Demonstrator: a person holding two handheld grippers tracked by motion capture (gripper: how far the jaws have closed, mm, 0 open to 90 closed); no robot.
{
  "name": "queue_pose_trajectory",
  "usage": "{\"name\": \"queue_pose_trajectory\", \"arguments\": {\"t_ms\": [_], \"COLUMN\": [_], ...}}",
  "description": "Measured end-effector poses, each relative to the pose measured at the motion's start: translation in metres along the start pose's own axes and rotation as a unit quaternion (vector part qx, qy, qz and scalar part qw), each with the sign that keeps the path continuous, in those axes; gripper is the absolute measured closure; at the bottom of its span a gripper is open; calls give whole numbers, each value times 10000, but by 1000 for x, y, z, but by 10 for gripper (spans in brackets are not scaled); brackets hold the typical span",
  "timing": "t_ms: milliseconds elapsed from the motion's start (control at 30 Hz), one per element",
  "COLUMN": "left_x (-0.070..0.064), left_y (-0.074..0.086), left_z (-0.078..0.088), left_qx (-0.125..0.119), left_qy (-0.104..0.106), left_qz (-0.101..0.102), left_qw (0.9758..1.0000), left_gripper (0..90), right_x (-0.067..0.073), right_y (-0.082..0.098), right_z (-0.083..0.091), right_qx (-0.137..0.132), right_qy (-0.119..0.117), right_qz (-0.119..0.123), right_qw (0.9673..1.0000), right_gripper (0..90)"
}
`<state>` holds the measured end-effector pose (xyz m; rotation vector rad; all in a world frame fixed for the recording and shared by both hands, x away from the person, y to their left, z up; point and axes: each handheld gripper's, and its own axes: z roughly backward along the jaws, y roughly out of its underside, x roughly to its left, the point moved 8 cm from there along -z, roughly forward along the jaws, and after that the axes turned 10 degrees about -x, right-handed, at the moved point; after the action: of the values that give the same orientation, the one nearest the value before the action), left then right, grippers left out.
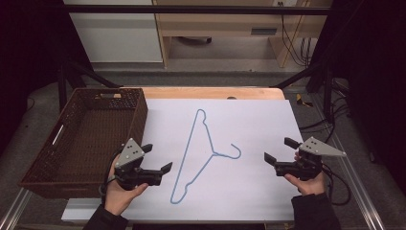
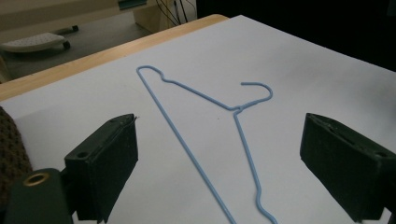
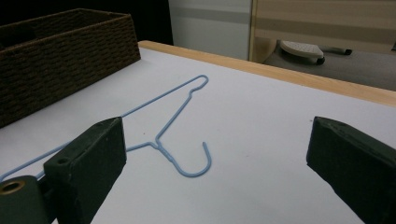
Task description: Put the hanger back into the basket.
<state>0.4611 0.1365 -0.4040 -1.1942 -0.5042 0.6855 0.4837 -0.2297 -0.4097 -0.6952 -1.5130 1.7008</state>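
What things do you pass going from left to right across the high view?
Brown wicker basket → left gripper → blue wire hanger → right gripper. Both grippers are open and hold nothing; everything sits on or over the white sheet.

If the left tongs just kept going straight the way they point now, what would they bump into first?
Most likely the blue hanger. The left tongs stand open and aim across the white sheet at its long wire. They may ride above the flat wire; height is hard to judge.
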Motion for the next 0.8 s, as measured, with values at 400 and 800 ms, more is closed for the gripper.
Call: {"name": "queue_pose_trajectory", "arguments": {"t_ms": [400,800], "left_x": [-21,-43], "left_y": [11,23], "left_z": [-47,-94], "left_qx": [675,1220], "left_qy": [251,573], "left_qz": [-113,-207], "left_qw": [9973,9907], "left_gripper": [133,128], "right_x": [3,2], "right_y": [4,3], "right_z": [-4,-4], "right_qx": [114,77], "right_qy": [0,21], "right_qz": [-2,-11], "right_qw": [9999,10000], "right_gripper": [54,58]}}
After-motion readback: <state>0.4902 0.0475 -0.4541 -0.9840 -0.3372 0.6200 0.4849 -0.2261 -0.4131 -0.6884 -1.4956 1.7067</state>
